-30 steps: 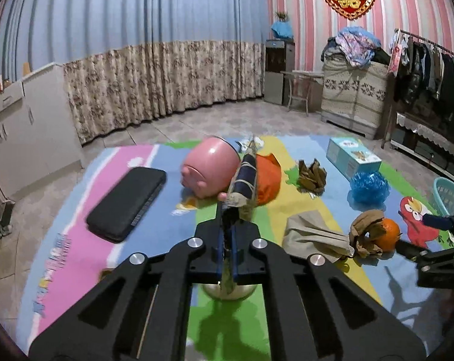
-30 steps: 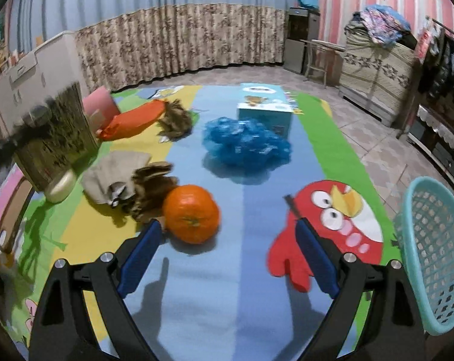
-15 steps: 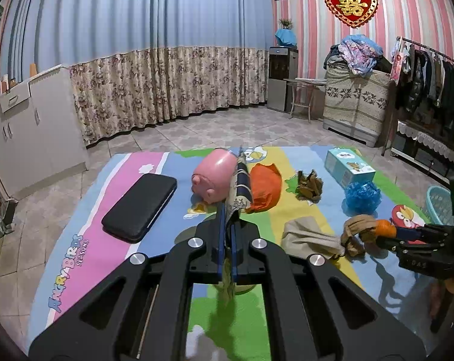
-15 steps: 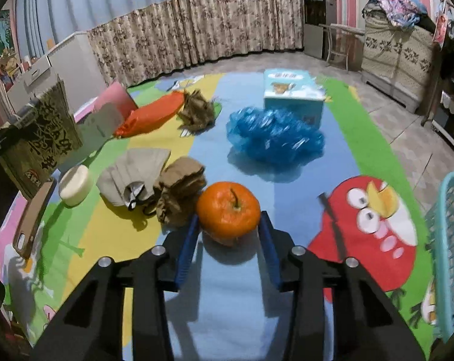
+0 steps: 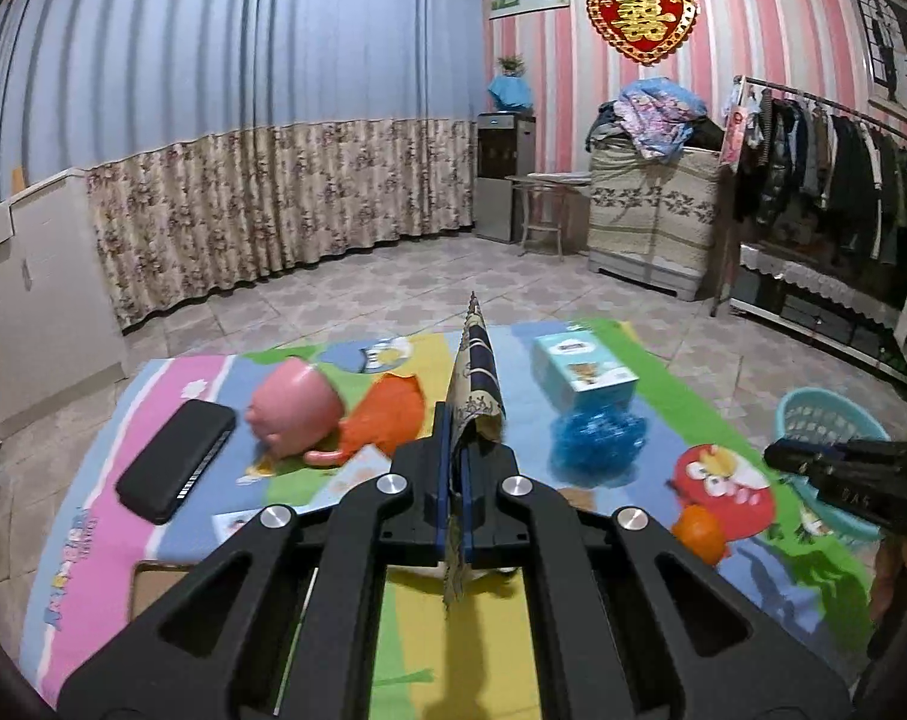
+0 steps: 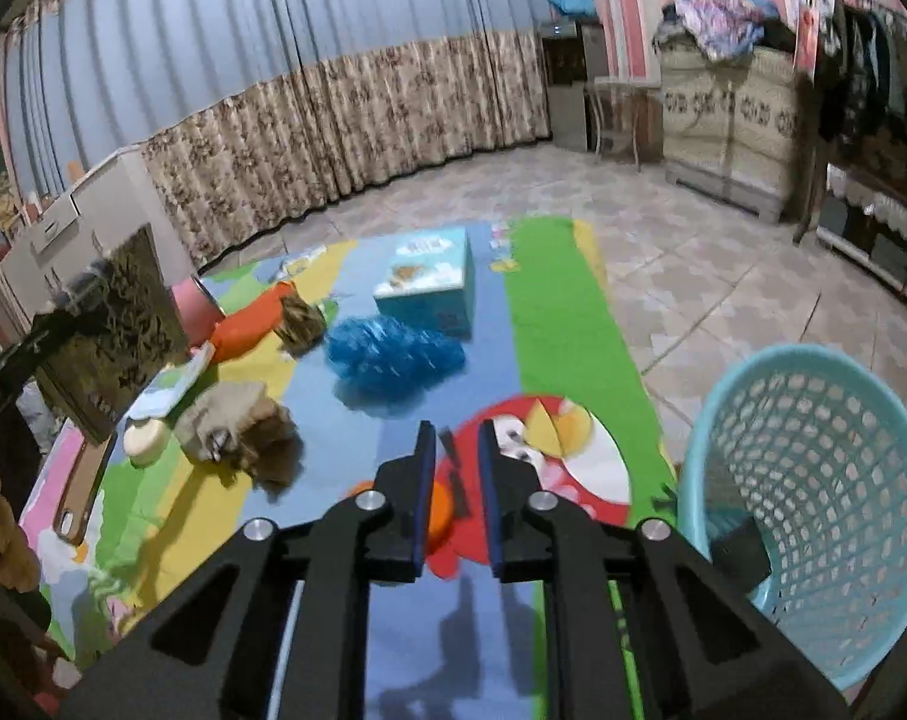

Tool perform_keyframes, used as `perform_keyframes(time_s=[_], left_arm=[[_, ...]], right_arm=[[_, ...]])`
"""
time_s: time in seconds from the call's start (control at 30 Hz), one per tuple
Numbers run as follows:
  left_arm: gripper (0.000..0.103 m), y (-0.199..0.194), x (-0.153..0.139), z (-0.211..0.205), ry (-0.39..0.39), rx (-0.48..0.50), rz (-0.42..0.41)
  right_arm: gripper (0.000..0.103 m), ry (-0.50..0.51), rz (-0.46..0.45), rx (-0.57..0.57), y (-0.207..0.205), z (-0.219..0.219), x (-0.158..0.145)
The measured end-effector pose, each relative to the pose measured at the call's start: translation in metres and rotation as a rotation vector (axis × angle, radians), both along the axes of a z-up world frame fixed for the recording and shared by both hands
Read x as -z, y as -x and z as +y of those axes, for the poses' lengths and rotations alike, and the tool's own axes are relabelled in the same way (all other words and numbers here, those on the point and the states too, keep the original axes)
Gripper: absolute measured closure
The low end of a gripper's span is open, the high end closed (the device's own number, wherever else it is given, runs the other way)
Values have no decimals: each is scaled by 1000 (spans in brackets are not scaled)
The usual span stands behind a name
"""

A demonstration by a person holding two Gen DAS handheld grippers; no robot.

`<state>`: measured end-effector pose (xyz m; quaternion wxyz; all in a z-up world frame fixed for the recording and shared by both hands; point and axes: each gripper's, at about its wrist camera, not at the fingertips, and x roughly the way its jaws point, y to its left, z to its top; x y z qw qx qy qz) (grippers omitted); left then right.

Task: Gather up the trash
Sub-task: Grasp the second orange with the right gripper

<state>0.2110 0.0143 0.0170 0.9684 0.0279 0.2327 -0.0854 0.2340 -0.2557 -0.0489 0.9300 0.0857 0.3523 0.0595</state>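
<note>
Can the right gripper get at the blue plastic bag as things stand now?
Probably yes: the blue plastic bag lies uncovered on the mat ahead of the right gripper, nothing between them, but its shut fingers must open first.

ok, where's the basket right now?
Right wrist view: basket stands at lower right, off the mat's green edge, right of the right gripper.

wrapper (image 5: 476, 387): flat, patterned, edge-up, clamped, above mat | basket (image 6: 813, 498): teal mesh, beside mat

Both wrist views look down over the colourful cartoon play mat (image 5: 171, 384), sharing the crumpled blue plastic bag (image 6: 393, 354) near its middle
</note>
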Motion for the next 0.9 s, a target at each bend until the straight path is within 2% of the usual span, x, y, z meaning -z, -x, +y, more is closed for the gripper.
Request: perform_keyframes(time_s=[0.07, 0.1, 0.13, 0.2, 0.37, 0.47, 0.6, 0.63, 0.8, 0.9], left_arm=[[102, 1, 0, -8, 5, 7, 3], [102, 1, 0, -12, 7, 9, 4], [102, 2, 0, -14, 8, 10, 5], [102, 4, 1, -15, 8, 11, 8], [102, 8, 6, -6, 15, -8, 24], [102, 13, 9, 5, 15, -24, 29], [102, 20, 11, 14, 4, -38, 31], [102, 21, 11, 16, 3, -40, 30], [102, 26, 6, 23, 7, -47, 22], [102, 29, 0, 26, 14, -49, 9]], right_arm=[[86, 0, 7, -2, -1, -1, 4], [75, -7, 15, -8, -3, 1, 7], [54, -6, 18, -6, -4, 5, 10], [40, 8, 23, -15, -5, 14, 14], [40, 78, 63, -109, -7, 54, 28], [46, 137, 93, -132, -6, 70, 38], [76, 168, 117, -153, -3, 84, 45], [78, 168, 111, -155, -2, 85, 43], [81, 123, 54, -183, 5, 82, 24], [81, 10, 13, -193, 11, 62, 3]])
